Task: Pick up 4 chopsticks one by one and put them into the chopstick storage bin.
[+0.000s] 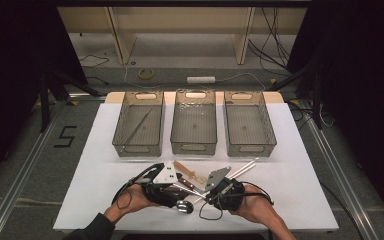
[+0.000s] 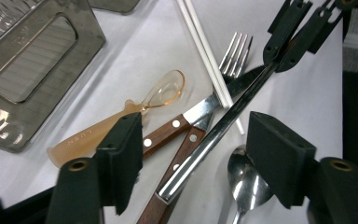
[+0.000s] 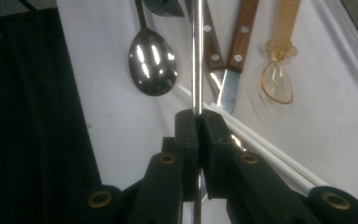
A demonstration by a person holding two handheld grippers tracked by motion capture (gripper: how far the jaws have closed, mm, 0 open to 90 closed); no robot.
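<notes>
My right gripper [image 3: 199, 121] is shut on a shiny metal stick [image 3: 196, 56] and holds it level above a pile of cutlery. The stick [image 2: 214, 135] runs from the right gripper [image 2: 289, 42] into the gap of my left gripper [image 2: 198, 140]. The left jaws stand apart on either side of it, and neither pad touches it. Under the stick lie two wood-handled knives [image 2: 168, 133], a steel spoon [image 2: 247, 182], a fork [image 2: 235, 53], white chopsticks [image 2: 205, 46] and an amber plastic spoon [image 2: 163, 91]. In the high view both grippers [image 1: 180, 192] [image 1: 215, 192] meet at the table's front middle.
Three grey bins stand in a row behind the pile: the left bin [image 1: 139, 125] holds a thin metal piece, while the middle bin [image 1: 194, 122] and right bin [image 1: 248, 125] look bare. A bin corner [image 2: 37, 70] sits close on the left. White table surface [image 1: 300, 165] lies to either side.
</notes>
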